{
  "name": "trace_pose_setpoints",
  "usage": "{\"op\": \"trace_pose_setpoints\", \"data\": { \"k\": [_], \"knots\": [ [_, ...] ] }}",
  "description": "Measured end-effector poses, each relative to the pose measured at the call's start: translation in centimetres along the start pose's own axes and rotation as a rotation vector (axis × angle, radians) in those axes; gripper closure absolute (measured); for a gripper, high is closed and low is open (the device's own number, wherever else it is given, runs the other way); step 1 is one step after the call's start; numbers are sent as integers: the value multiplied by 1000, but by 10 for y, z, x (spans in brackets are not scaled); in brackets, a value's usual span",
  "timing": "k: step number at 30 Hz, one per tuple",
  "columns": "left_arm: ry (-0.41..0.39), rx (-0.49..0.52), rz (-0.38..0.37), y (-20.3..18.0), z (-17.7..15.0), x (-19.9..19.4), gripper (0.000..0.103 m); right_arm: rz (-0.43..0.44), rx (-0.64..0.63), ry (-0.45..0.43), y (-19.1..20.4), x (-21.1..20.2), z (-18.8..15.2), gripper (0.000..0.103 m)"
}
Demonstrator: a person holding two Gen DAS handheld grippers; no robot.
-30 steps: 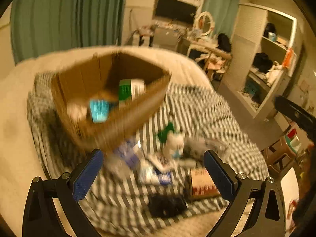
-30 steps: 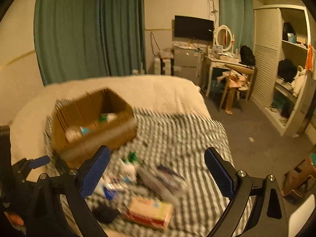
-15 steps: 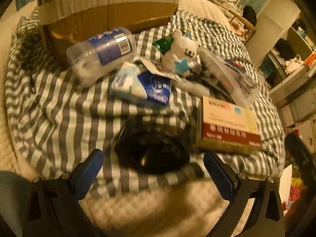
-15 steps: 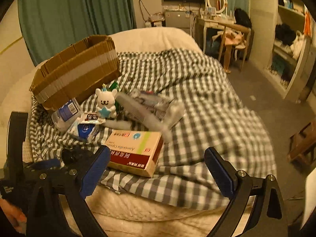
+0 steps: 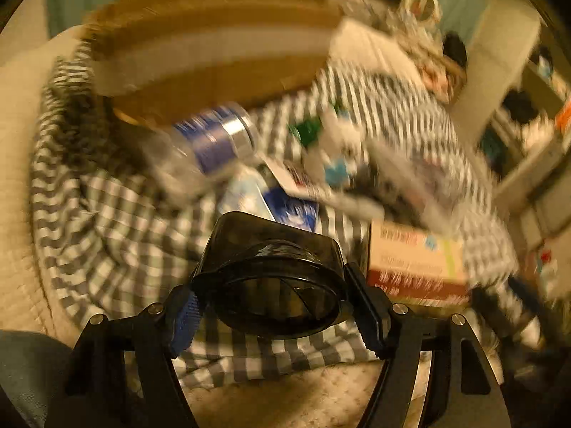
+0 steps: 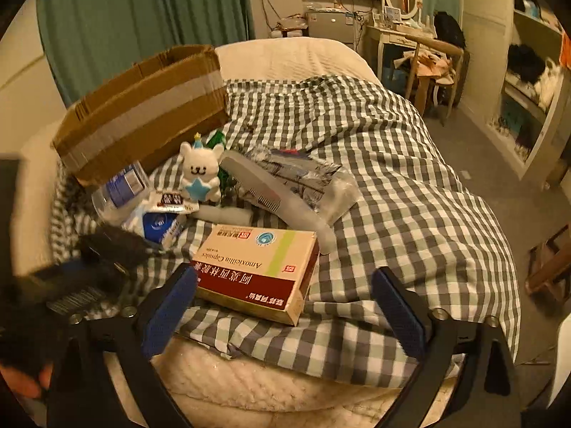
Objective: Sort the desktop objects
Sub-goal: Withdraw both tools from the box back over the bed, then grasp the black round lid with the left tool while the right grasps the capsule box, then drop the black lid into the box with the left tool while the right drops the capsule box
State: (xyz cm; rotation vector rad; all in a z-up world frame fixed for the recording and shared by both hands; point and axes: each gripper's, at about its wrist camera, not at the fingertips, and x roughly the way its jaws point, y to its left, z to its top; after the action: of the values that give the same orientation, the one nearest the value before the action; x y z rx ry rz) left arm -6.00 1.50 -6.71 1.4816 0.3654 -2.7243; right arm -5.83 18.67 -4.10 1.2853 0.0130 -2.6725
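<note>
Clamped between the two pads of my left gripper [image 5: 274, 306], a dark translucent container [image 5: 271, 267] is sitting with its round rim squeezed from both sides, raised just over the near edge of the checked blanket [image 6: 410, 185]. My left-wrist view is blurring, so I cannot tell whether the container is touching the cloth. Just beyond it a blue-and-white packet [image 5: 271, 207] and a clear bottle with a blue label [image 5: 210, 142] are lying, and behind those the cardboard box [image 6: 142, 107] is standing with its top open, at the far left of the blanket.

I am holding my right gripper [image 6: 282, 306] with its fingers spread wide and nothing between them, hanging over the bed's near edge in front of the medicine box [image 6: 257, 267]. Behind that box a white bear toy [image 6: 200, 174], a comb [image 6: 264, 192] and a clear pouch [image 6: 307, 178] are crowding together. To the right of the pile the blanket is lying bare all the way to its edge.
</note>
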Motion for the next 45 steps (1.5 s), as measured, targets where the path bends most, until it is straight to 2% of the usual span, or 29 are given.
{"op": "trace_pose_setpoints", "data": {
  "k": [1,3,5,7,9,13,15,17,18,20,21,23,25,28,33,36,38,41,45],
  "knots": [
    [-40,-18,5,3,1,-7,28,5,3,20,2,5,-2,0],
    [-106,-24,69,8,-1,-11,28,40,14,59,5,17,-4,0],
    [-77,-37,84,11,7,-3,28,48,55,90,0,27,-5,0],
    [-41,-39,61,11,7,8,28,94,154,118,-13,38,-6,0],
    [-50,-35,72,12,7,8,28,133,242,142,-25,47,-8,0],
    [-36,-23,66,11,4,5,28,139,342,190,-39,64,-11,10],
    [-44,-18,71,8,7,0,28,117,324,202,-36,65,-8,21],
    [-41,-19,70,4,11,0,28,136,311,206,-32,63,-5,40],
    [-29,-16,77,4,11,2,28,134,289,208,-27,59,-3,41],
    [-20,-21,86,5,11,2,28,123,245,195,-19,50,0,52],
    [-19,-30,86,7,12,2,28,126,225,184,-13,44,2,54],
    [-23,-56,74,11,13,1,28,194,213,158,-3,31,5,63],
    [-24,-76,75,14,13,0,28,230,175,126,10,16,11,64],
    [-25,-116,95,21,15,0,28,231,88,123,41,15,19,64],
    [-59,-235,118,41,16,-7,28,229,178,180,49,54,20,64],
    [-36,-226,103,39,16,-1,28,181,194,181,50,60,21,71],
    [-39,-210,99,37,14,-1,28,178,184,181,53,56,23,74],
    [-66,-208,37,36,15,-4,28,175,152,162,59,40,28,75],
    [-91,-212,-9,37,13,-15,28,147,112,120,62,8,40,75]
  ]
}}
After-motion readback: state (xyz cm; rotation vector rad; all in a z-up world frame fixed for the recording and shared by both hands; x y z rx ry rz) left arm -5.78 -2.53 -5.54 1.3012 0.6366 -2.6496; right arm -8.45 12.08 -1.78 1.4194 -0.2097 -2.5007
